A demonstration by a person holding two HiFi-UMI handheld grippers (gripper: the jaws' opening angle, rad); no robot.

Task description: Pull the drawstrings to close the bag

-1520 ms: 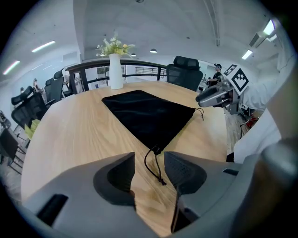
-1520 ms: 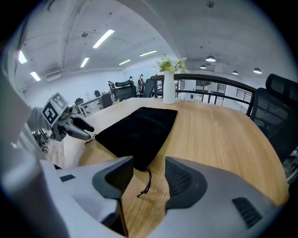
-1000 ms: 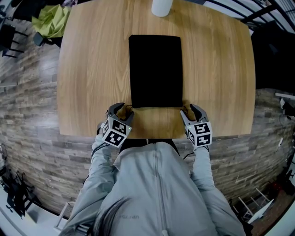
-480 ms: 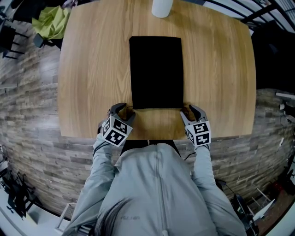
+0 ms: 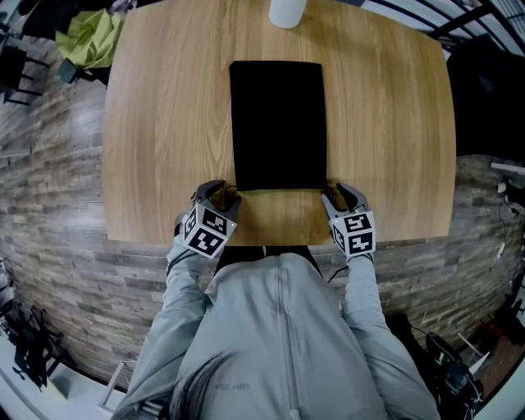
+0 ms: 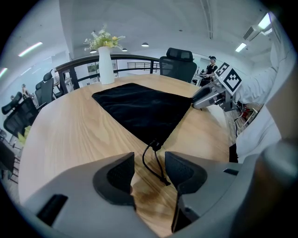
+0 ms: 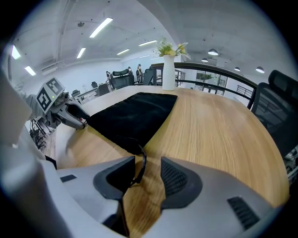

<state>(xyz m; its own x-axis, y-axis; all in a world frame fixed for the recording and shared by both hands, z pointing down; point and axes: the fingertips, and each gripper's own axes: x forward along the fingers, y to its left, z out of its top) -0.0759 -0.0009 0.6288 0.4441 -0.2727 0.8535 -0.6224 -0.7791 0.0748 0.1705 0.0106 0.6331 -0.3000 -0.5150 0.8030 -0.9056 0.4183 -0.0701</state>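
- Drawstring bag [image 5: 277, 123]: lies flat at the centre of the wooden table [image 5: 156, 123], long axis running 12 to 6 o'clock. Its corded end sits at 6 o'clock, toward the person, and a white vase [image 5: 287, 12] stands beyond it at 12 o'clock.
- Left gripper [image 5: 220, 194]: stationed at the bag's 7 o'clock corner. The jaws stand a modest gap apart. The left drawstring [image 6: 156, 160] lies slack on the wood between the pads, apparently touching neither, and nothing is gripped.
- Right gripper [image 5: 335, 195]: stationed at the 5 o'clock corner, jaws likewise parted. The right drawstring [image 7: 139, 167] runs between the pads, close to the 9 o'clock pad, and is not clamped.
- Risk, slipped cord: each cord is thin and limp. A closure made too high, or with the cord off centre, could miss it. This is judged more likely on the right, where the cord hugs one pad.
- Risk, dragged bag: nothing weighs the bag down. An uneven or one-sided pull would probably slide or swivel it across the smooth top rather than gather the mouth.
- Risk, pinched fabric: both corners sit just ahead of the jaws. Catching cloth together with the cord would likely stop the mouth from cinching.
- Appearance: black, matte, soft-looking cloth forming a neat rectangle. It looks flat and seemingly empty, with no puckering visible along the near edge. A black cord emerges from each near corner, the left one curling into a loose loop.
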